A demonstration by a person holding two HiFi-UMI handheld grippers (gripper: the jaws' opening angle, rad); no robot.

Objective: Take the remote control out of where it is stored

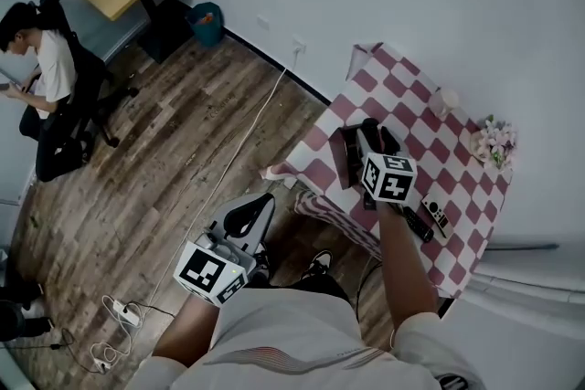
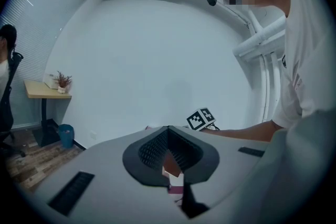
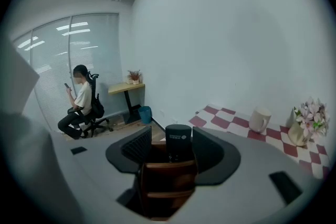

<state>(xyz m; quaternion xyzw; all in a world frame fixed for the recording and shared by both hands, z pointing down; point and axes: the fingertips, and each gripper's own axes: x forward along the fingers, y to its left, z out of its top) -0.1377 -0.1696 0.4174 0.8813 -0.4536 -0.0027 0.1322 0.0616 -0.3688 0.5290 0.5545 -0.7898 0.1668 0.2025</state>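
Remote [image 3: 178, 140] not out yet: it stands upright in the brown holder [image 3: 168, 186] on the checked table [image 1: 457, 162]. My right gripper [image 1: 376, 135] straddles its top, jaws apart, not squeezing. Left gripper [image 2: 168, 131] closed, empty. Grip and lift remain.

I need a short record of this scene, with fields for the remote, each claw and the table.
remote: black, upright in wooden holder
right claw: open, one jaw on each side of remote, not pressing
left claw: shut, empty, over the floor beside the table
table: checkered cloth; mug, flowers, second remote lying flat
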